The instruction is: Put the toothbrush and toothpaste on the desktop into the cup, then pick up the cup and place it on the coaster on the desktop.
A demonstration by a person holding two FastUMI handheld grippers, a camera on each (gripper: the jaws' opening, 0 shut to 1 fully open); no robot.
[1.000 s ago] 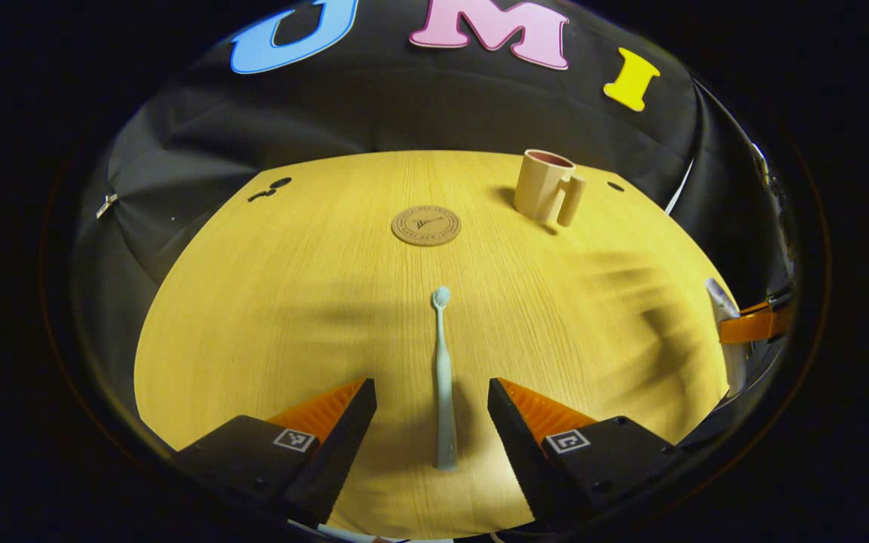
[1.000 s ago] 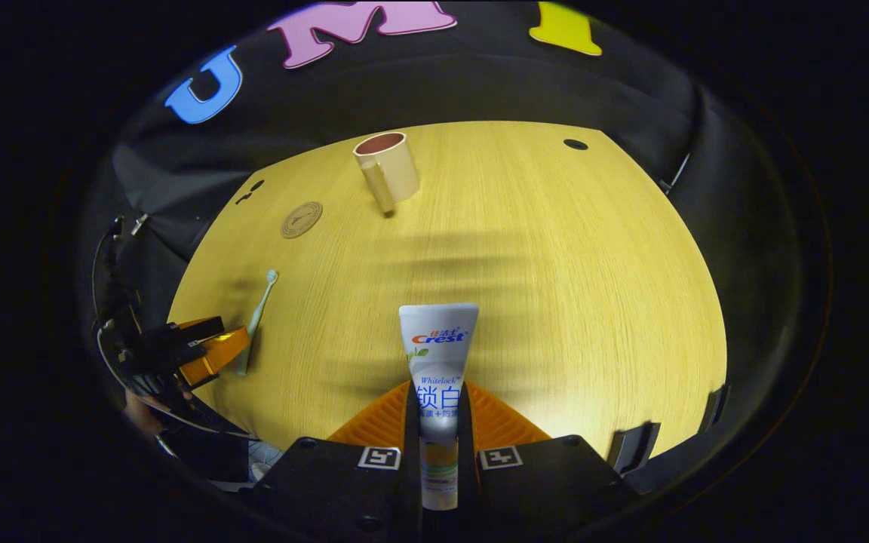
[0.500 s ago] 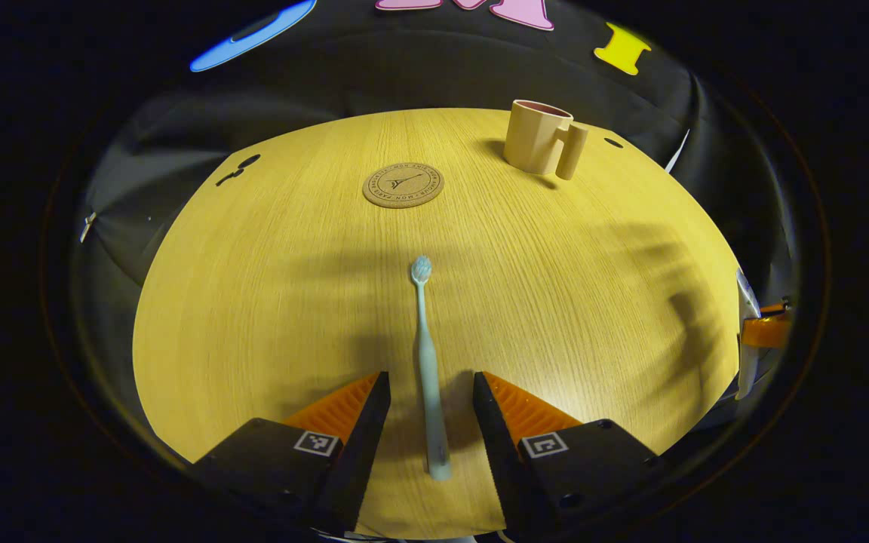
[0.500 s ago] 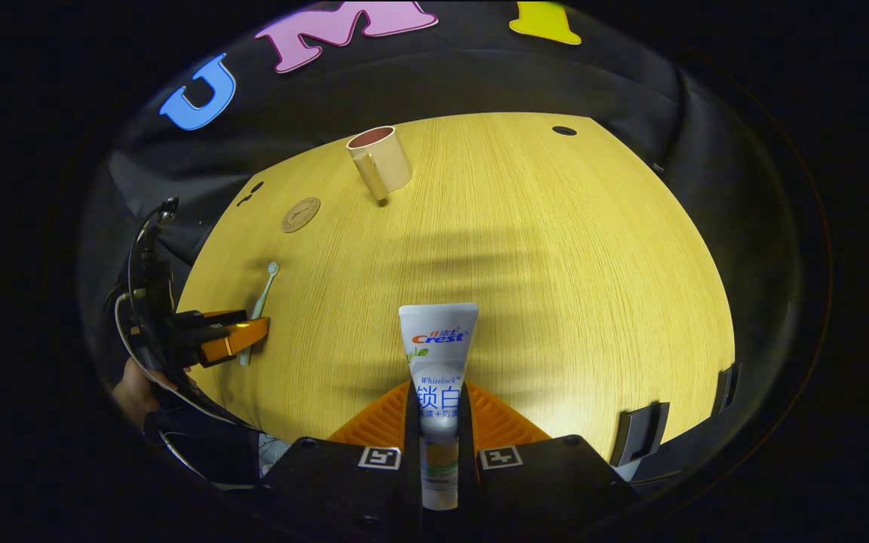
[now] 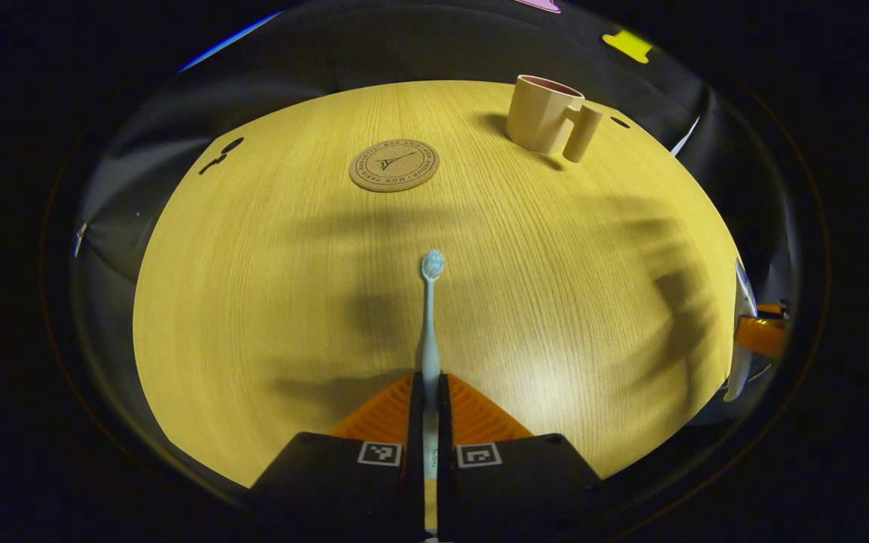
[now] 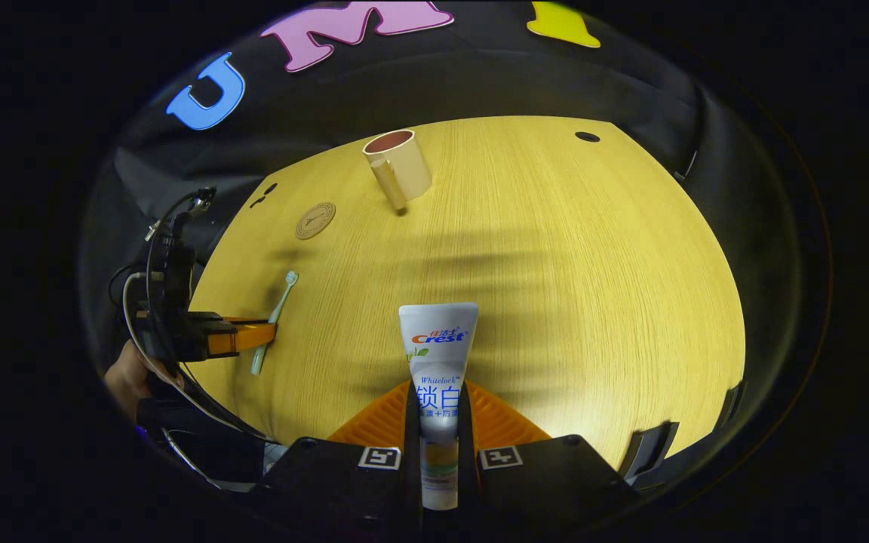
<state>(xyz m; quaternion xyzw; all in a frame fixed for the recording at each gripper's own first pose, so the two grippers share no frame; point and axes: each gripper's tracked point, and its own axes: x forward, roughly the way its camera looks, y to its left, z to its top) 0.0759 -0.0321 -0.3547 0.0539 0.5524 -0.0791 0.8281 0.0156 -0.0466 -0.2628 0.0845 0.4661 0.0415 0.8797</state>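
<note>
Since half a second ago the left gripper point(image 5: 429, 400) has gone from open astride the toothbrush point(image 5: 429, 317) to clamped on its handle, so both items are now in hand for the cup point(image 5: 542, 115). The right gripper point(image 6: 439, 407) stays closed on the toothpaste tube point(image 6: 438, 354). The toothbrush is slim and pale blue, its bristle head pointing toward the round cork coaster point(image 5: 394, 165); the beige cup stands upright beside the coaster, well beyond both grippers.
</note>
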